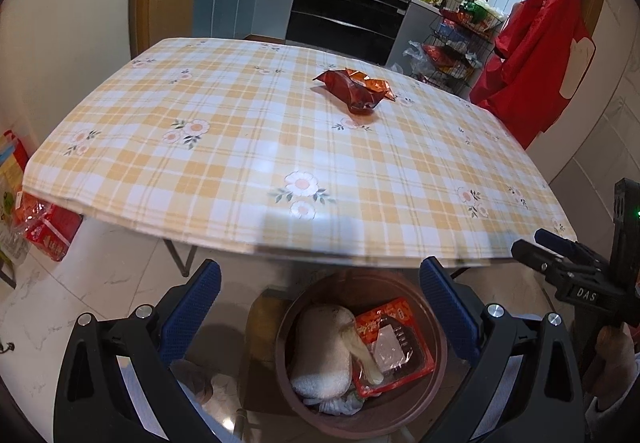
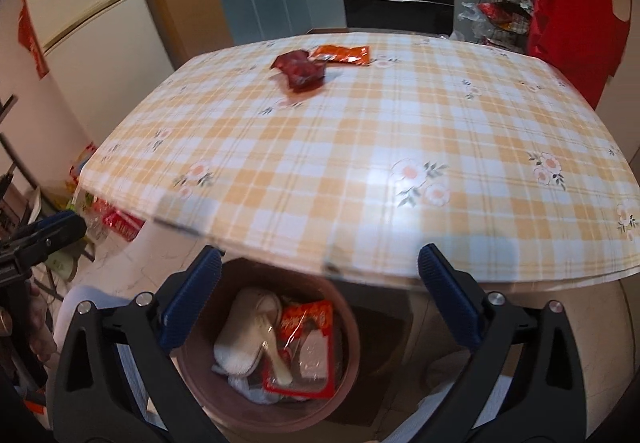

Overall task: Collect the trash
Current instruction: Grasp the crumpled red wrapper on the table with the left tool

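A crumpled dark red wrapper (image 1: 354,91) and an orange wrapper (image 1: 376,83) behind it lie on the far part of the checked table (image 1: 248,163); both also show in the right wrist view, the red one (image 2: 300,71) and the orange one (image 2: 344,54). A brown trash bin (image 1: 436,375) stands on the floor below the table's near edge, holding a red packet (image 1: 394,343) and white cloth (image 1: 320,355); it also shows in the right wrist view (image 2: 348,327). My left gripper (image 1: 320,307) is open and empty above the bin. My right gripper (image 2: 320,303) is open and empty above it too.
A black oven (image 1: 348,15) and grey cabinets stand behind the table. A wire rack (image 1: 456,51) with bottles and bags and a red garment (image 1: 536,55) are at the far right. Red packages (image 1: 48,227) lie on the floor left. A fridge (image 2: 92,35) stands at the left.
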Demonstrator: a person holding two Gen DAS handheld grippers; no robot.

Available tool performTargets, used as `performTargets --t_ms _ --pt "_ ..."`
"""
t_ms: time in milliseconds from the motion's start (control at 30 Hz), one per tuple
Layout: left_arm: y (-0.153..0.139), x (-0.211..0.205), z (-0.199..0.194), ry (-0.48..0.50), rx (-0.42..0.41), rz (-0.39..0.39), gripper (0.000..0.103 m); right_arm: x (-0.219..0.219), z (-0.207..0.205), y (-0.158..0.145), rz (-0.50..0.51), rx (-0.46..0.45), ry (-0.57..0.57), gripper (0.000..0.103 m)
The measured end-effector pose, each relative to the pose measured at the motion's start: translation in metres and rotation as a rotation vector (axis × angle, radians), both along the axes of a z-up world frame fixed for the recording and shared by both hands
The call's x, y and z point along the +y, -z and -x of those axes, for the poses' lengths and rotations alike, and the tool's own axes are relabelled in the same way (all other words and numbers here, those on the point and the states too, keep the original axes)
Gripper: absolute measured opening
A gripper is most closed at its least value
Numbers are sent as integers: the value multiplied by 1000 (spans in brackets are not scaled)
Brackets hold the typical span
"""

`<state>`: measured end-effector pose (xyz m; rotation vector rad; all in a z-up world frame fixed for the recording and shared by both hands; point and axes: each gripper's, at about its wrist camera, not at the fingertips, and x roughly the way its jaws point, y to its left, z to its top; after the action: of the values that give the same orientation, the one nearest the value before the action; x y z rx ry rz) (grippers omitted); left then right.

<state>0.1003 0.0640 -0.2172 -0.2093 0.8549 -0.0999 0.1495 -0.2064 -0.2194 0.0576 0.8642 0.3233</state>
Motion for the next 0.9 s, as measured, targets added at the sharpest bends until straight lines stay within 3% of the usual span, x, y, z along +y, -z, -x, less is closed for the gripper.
performTargets --t_ms 200,433,600,733,900 --pt "-10 -4 -56 -42 -3 34 97 -15 -40 -3 36 -36 24 97" --pt "-14 -19 -153 -26 4 92 97 -39 -108 1 11 -20 27 97" --pt "-3 -40 -236 7 36 115 97 -53 -158 6 -12 4 4 97" --pt "14 -50 -295 -15 88 107 97 -64 -201 9 79 14 16 97" --pt "38 -50 -348 -70 125 149 96 -74 -246 16 96 14 -35 97"
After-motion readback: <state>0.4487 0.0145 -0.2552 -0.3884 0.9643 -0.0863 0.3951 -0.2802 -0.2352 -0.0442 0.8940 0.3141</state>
